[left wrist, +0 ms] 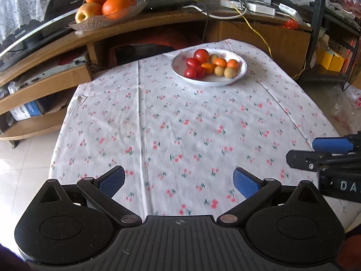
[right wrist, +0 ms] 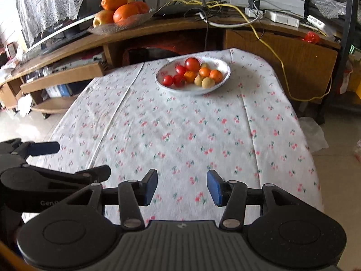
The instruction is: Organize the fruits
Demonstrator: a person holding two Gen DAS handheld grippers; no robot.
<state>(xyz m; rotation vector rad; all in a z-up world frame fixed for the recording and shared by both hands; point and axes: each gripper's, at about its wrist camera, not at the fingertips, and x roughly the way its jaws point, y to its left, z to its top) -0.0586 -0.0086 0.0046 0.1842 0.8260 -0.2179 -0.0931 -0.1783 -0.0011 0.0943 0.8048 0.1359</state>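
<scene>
A white plate (left wrist: 241,71) (right wrist: 222,78) stands at the far end of the table. It holds several red cherry tomatoes (left wrist: 192,62) (right wrist: 167,80), small orange fruits (left wrist: 220,62) (right wrist: 215,75) and pale yellow-brown round fruits (left wrist: 230,72) (right wrist: 207,82). My left gripper (left wrist: 179,181) hovers open over the near part of the cloth, nothing between its blue pads. My right gripper (right wrist: 182,187) is open too, with a narrower gap, also far short of the plate. Each gripper shows at the edge of the other's view: the right gripper (left wrist: 325,151), the left gripper (right wrist: 58,160).
The table carries a white cloth (left wrist: 180,124) (right wrist: 180,131) printed with cherries. Behind it runs a wooden TV stand (left wrist: 158,24) (right wrist: 169,29) with a glass dish of oranges and an apple (left wrist: 106,4) (right wrist: 121,13), cables and a router. Tiled floor lies to both sides.
</scene>
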